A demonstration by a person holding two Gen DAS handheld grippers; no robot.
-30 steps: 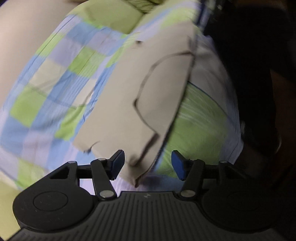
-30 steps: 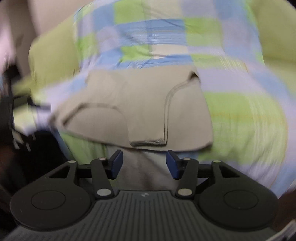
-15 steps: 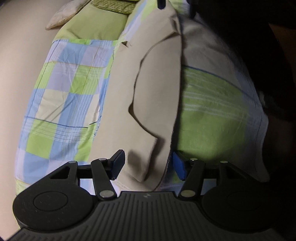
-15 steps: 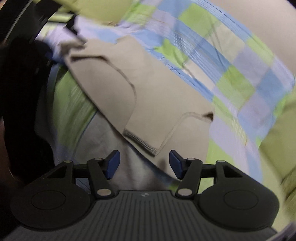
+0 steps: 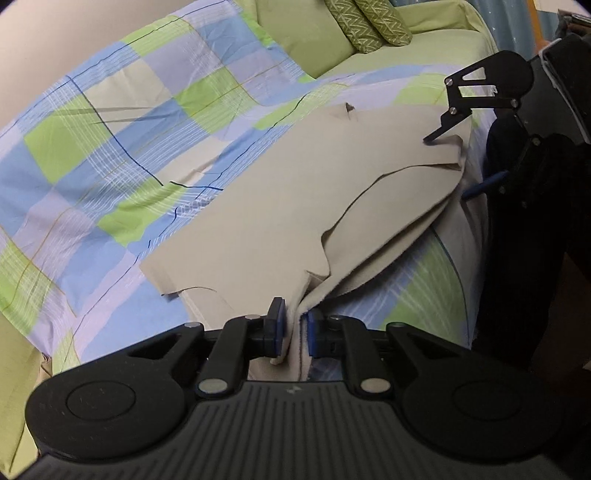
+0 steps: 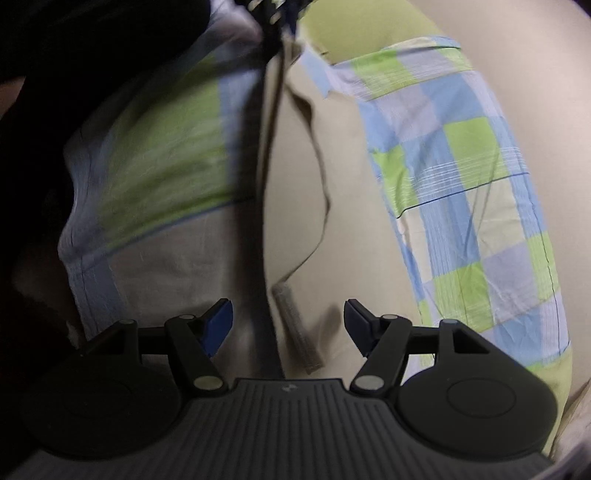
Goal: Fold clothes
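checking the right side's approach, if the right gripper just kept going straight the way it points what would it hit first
Most likely the beige garment: its hemmed edge already lies between the closing, not yet gripping jaws of the right gripper, on the checked bed cover. Blur leaves depth unclear.

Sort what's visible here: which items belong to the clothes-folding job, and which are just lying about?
Part of the job:
- beige fabric garment, lying on the bed
- left gripper, jaws closing, garment edge between them
- right gripper, jaws closing over the garment's hem, not gripping

Just lying about:
- blue-green checked bedsheet
- two green patterned bolster cushions
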